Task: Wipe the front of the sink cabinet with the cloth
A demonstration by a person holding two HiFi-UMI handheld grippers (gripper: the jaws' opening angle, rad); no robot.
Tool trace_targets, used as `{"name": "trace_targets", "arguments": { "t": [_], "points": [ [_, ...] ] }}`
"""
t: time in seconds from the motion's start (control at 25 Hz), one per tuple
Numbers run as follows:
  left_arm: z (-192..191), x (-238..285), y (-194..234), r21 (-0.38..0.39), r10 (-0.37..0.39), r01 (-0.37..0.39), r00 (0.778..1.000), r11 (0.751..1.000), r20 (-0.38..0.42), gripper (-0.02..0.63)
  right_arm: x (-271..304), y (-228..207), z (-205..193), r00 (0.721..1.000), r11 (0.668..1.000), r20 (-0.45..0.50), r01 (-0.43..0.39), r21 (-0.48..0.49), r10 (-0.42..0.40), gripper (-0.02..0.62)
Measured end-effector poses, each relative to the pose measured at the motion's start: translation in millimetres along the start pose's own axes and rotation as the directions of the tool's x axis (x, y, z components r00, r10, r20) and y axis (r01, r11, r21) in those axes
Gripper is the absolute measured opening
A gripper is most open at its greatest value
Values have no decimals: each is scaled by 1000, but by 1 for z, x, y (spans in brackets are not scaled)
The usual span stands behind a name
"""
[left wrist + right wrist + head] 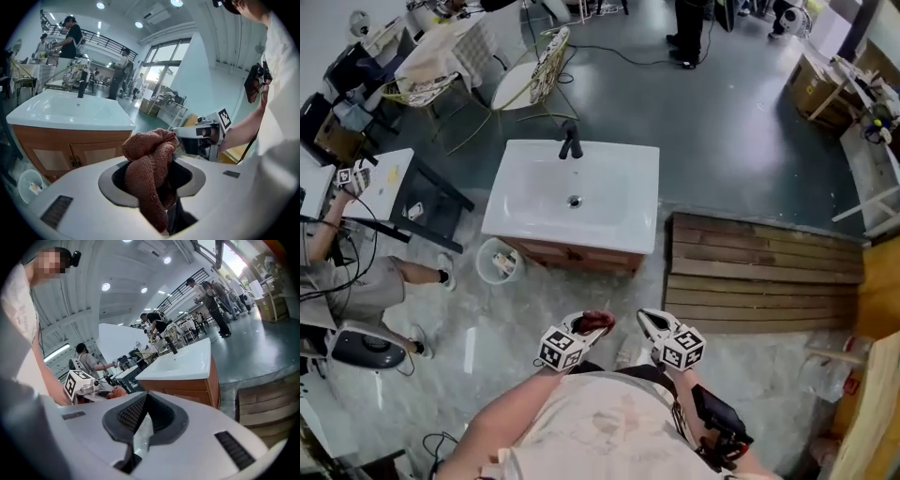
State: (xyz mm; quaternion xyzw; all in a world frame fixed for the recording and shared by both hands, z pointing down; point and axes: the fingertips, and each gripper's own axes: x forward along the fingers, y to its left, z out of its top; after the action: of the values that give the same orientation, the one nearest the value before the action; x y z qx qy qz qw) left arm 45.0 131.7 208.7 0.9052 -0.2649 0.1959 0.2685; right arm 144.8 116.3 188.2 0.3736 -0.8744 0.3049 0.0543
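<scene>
left gripper [589, 326] clamped on bunched rust-brown cloth [147, 161], right gripper [144, 401] pinched closed, empty, bare floor [539, 300] between them and sink cabinet [581, 257] front

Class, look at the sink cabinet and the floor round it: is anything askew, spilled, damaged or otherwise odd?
Nothing looks spilled or broken. The sink cabinet stands square with doors shut, though freestanding on the floor, no wall behind. The cloth hangs bunched in the left gripper, off the cabinet.

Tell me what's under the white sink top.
A wooden cabinet sits directly under the sink top, its two front doors shut, dark handles where they meet. The shut doors hide whatever is inside.
</scene>
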Motion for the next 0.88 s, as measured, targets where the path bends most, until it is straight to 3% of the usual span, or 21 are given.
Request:
{"name": "trace_targets", "arguments": {
  "t": [0.2, 0.56, 0.88],
  "points": [
    [-21, -21, 18, -1, -69, 69, 994, 998, -79, 156, 14, 17, -20, 996, 994, 22, 87, 71, -88, 12],
    [-31, -2, 60, 13, -169, 174, 973, 985, -158, 156, 39, 7, -27, 967, 963, 47, 245, 115, -251, 12],
    [-31, 33, 80, -1, -159, 162, 973, 987, -169, 156, 45, -14, -48, 952, 945, 45, 295, 141, -304, 12]
  ]
}}
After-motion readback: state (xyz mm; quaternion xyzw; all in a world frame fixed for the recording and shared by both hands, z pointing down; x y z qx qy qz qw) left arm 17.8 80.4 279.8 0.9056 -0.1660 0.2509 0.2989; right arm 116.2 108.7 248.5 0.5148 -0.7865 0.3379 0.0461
